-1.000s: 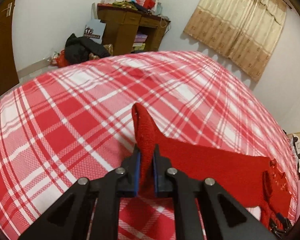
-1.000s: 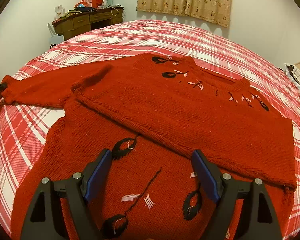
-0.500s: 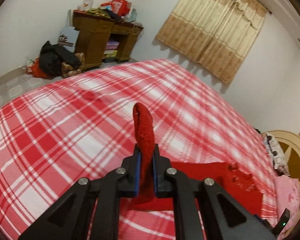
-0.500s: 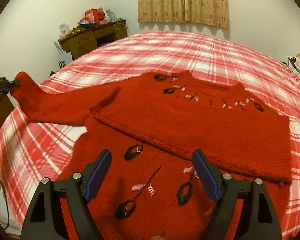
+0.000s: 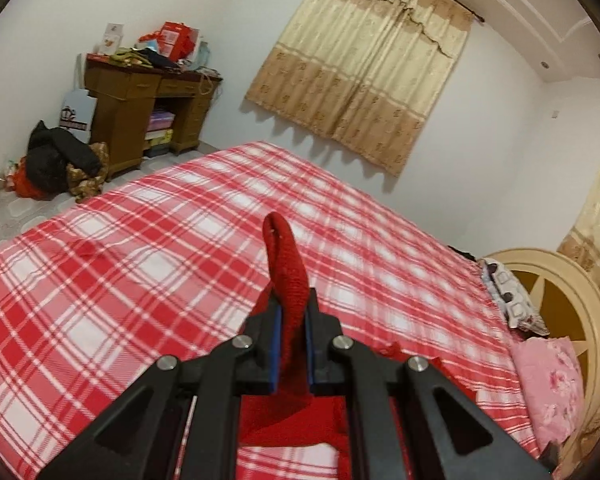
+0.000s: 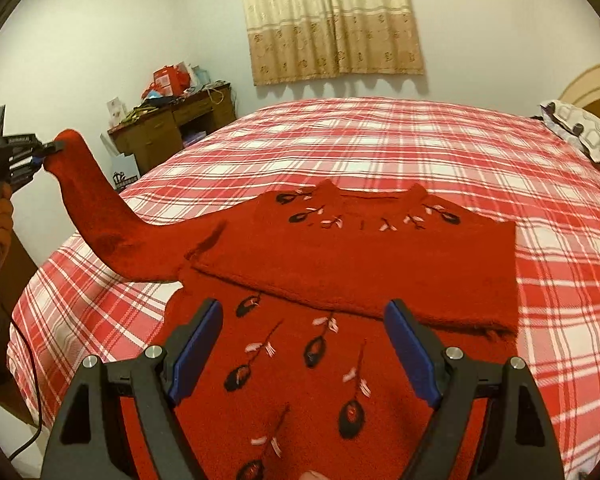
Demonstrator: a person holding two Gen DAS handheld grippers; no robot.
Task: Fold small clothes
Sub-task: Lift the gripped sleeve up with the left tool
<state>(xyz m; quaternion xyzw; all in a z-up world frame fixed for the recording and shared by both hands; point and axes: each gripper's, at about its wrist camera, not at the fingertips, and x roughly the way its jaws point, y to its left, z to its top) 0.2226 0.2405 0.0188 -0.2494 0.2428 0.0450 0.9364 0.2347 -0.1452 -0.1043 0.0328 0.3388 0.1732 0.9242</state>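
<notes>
Currently the bed (image 6: 420,140), covered in red-and-white plaid, serves as my folding surface; it is wide enough that the garment lies flat with room on all sides. The red sweater (image 6: 360,256) lies near the front edge, body spread, neckline toward the far side. One sleeve (image 6: 380,280) is already laid across the chest, which I judge to be the first fold completed. The other sleeve (image 6: 96,208) is raised off the bed, rising from the shoulder to the cuff (image 5: 286,264).

My left tool (image 5: 290,344) is clamped tight on that cuff, the knit pinched between the blue pads (image 5: 276,344) with the cuff end standing up past them. Holding at the cuff gives control of the whole sleeve length, so it can be carried over the body in one pass.

My right tool (image 6: 304,344) hovers over the lower front of the sweater, jaws spread wide and holding nothing. I judge it is placed there to steady the body or to take the hem once the sleeve is down.
</notes>
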